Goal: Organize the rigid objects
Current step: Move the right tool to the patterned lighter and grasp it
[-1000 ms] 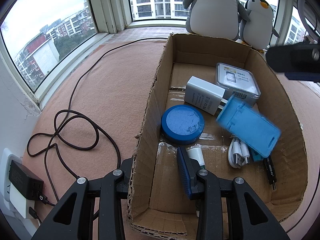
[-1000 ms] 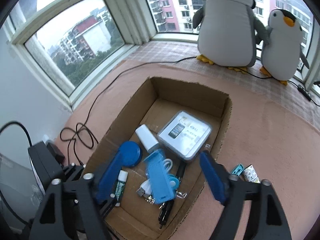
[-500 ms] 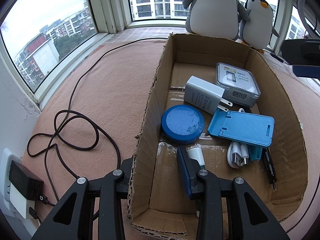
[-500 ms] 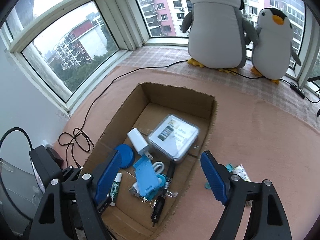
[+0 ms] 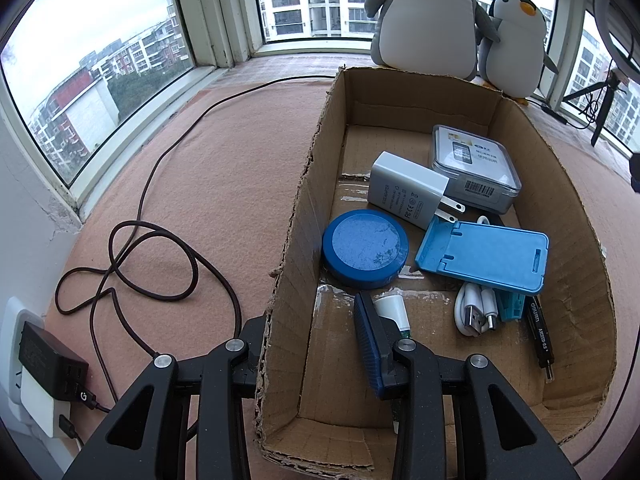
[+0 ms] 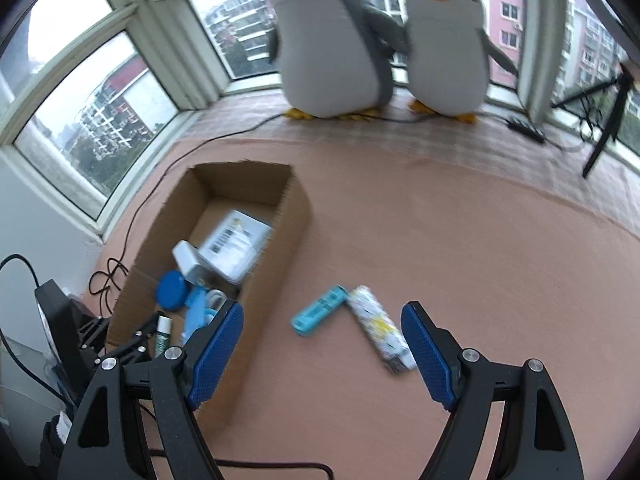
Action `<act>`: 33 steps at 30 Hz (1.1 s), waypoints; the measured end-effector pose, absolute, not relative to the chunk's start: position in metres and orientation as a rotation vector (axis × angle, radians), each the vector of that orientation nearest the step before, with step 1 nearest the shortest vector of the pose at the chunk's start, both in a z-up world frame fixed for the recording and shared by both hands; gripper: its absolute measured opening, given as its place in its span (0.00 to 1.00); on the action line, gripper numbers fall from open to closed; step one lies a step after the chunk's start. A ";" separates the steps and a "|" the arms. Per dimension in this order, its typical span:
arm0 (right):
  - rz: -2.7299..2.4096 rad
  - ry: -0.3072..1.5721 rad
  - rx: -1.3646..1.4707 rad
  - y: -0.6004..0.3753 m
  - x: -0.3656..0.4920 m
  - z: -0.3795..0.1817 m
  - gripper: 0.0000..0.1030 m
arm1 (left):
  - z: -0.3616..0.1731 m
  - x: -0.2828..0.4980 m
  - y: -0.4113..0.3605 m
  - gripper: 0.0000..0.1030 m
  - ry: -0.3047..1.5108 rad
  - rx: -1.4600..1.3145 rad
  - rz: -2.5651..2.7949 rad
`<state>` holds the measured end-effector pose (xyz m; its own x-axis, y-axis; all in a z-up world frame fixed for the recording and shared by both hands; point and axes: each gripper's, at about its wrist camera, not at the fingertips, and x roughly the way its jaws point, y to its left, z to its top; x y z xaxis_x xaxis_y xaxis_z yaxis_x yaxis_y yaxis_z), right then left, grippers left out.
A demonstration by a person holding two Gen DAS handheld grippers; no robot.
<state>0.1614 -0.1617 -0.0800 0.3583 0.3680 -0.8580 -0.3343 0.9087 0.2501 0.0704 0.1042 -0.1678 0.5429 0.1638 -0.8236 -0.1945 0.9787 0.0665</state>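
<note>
Two plush penguins (image 6: 380, 40) on the sill, dark cable (image 5: 132, 256) looped on pink mat (image 6: 460, 240), wall charger (image 5: 48, 364) (plugged in)

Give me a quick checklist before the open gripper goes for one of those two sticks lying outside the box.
1. Right gripper open and empty: ok.
2. Sticks clear of the box: ok; the teal stick and patterned stick lie on the mat.
3. Sticks apart from each other: not ok; their ends look to be touching.
4. Gripper lined up on one stick: not ok; the patterned one is nearer its right finger.
5. Left gripper steadying the box: ok; it is clamped on the wall.
6. Sharp view: not ok; the right view is blurred.
</note>
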 end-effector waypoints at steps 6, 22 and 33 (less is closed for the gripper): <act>0.448 1.153 -0.070 -0.172 0.160 -0.099 0.76 | -0.168 0.070 0.105 0.36 0.974 -0.034 0.213; 0.452 1.184 -0.290 -0.152 0.171 -0.141 0.58 | -0.168 0.070 0.104 0.36 0.973 -0.035 0.214; 0.454 1.222 -0.369 -0.140 0.179 -0.158 0.37 | -0.168 0.070 0.104 0.36 0.973 -0.034 0.214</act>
